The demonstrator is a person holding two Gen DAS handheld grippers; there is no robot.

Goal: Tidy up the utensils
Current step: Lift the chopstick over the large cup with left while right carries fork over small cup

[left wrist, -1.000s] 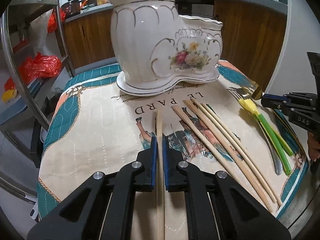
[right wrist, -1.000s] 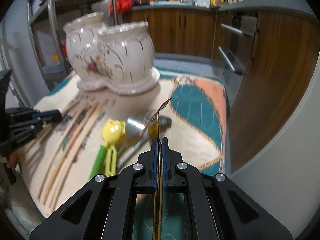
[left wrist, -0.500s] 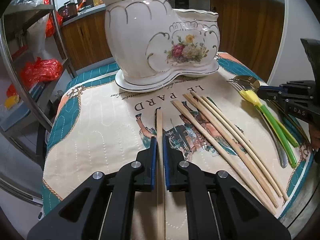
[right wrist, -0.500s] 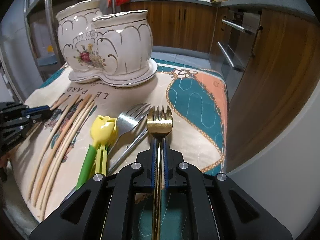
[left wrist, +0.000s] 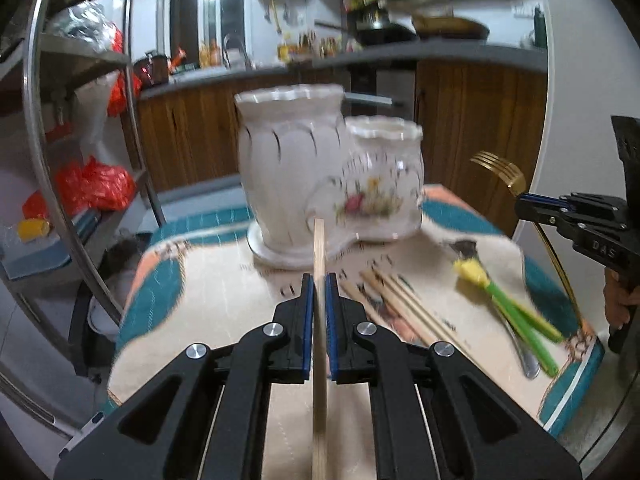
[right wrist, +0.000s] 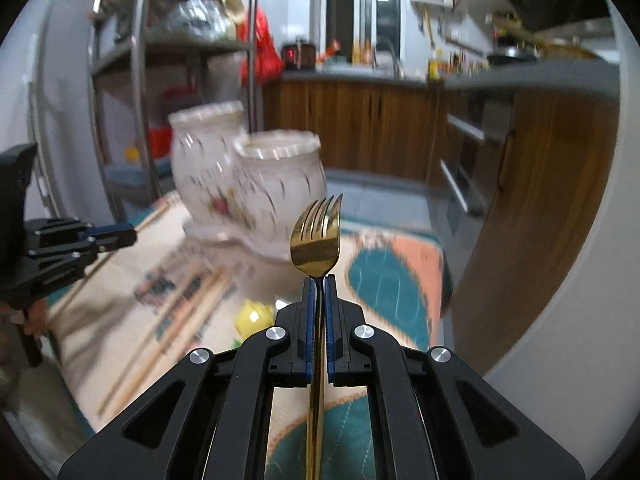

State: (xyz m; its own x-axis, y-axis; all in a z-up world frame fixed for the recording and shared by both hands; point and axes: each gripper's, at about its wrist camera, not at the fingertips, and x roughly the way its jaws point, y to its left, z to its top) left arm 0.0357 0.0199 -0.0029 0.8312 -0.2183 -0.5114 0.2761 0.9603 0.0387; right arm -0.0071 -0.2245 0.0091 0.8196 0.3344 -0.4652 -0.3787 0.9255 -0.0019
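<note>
Your left gripper is clamped on one wooden chopstick, lifted clear of the cloth; your right gripper pinches one gold fork. Four chopsticks lie beyond. Farther back stands the two-pot ceramic holder, mouths unobstructed.

Both grippers black plastic – left gripper and right gripper alike: blue pads on inner finger faces, four silver screws across the linkage, triangular cutouts at 5 and 7 o'clock. Right gripper's side reads "DAS" – white.
</note>
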